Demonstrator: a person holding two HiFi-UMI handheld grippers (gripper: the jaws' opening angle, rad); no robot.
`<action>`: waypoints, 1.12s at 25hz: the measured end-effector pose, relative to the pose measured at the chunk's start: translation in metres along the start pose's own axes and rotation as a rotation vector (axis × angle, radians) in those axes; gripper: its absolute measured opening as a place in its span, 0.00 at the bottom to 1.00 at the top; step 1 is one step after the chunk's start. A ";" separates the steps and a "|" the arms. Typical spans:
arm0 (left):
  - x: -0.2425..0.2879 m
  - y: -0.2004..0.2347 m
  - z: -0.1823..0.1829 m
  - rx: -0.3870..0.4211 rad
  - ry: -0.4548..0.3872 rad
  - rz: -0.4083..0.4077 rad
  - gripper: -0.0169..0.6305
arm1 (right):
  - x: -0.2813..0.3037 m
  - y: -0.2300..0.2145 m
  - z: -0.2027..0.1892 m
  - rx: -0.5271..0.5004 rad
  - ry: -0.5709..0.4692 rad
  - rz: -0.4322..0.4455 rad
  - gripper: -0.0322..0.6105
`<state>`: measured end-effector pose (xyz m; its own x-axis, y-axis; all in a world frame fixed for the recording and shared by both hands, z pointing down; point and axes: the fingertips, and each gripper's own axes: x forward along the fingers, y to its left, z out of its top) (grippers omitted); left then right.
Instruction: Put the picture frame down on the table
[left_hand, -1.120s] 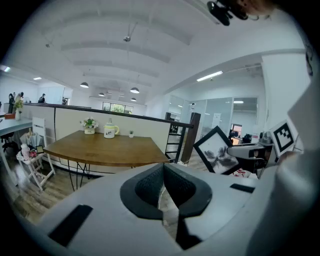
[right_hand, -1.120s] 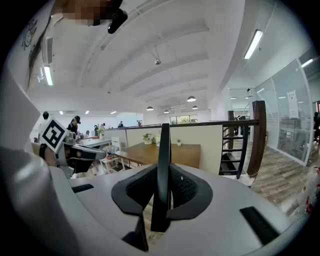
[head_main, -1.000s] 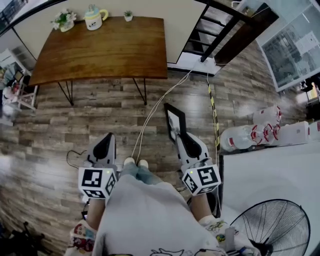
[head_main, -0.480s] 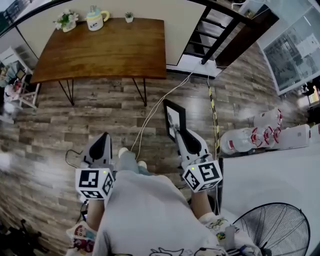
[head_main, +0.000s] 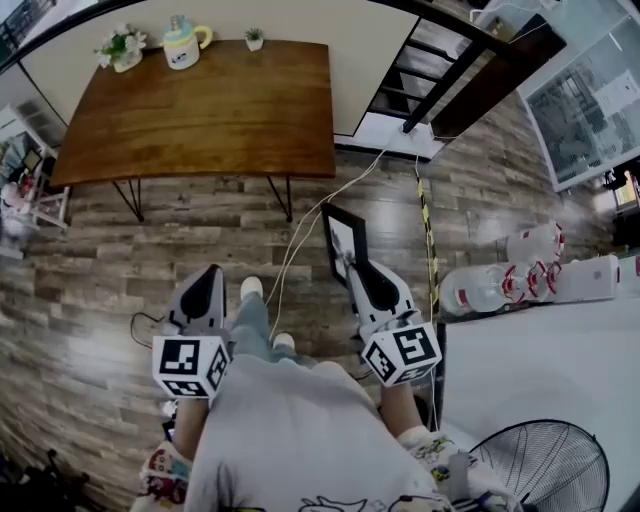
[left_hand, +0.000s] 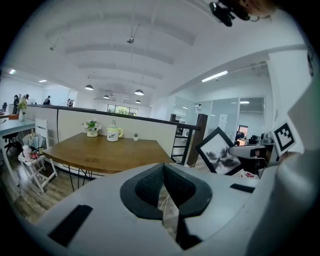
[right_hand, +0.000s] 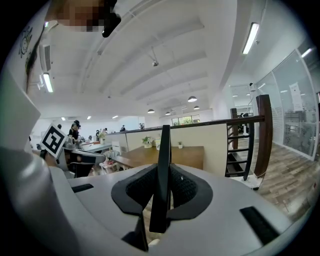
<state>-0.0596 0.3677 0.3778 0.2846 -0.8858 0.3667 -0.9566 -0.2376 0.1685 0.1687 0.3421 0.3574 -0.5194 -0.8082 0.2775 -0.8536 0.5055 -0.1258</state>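
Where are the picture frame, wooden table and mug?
picture frame (head_main: 345, 248), head view, on its picture face.
wooden table (head_main: 220, 100), head view, bare middle of the top.
mug (head_main: 180, 47), head view, on its body.

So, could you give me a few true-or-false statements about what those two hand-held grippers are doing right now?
The right gripper clamps the picture frame by its edge. True.
The picture frame lies on the wooden table. False: it is held above the floor, short of the table.
The left gripper holds the mug. False: its jaws are together on nothing; the mug stands on the table.
A fan stands at the person's right. True.
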 end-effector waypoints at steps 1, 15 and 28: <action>0.009 0.005 0.006 0.004 -0.001 -0.004 0.03 | 0.010 -0.002 0.004 -0.002 -0.001 -0.001 0.15; 0.109 0.083 0.065 0.035 0.000 -0.062 0.03 | 0.128 -0.023 0.045 0.005 -0.009 -0.067 0.15; 0.140 0.126 0.074 0.053 0.035 -0.116 0.03 | 0.171 -0.014 0.050 0.019 0.027 -0.145 0.15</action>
<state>-0.1450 0.1845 0.3821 0.3950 -0.8367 0.3792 -0.9187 -0.3595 0.1637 0.0896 0.1817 0.3595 -0.3894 -0.8637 0.3200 -0.9204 0.3777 -0.1004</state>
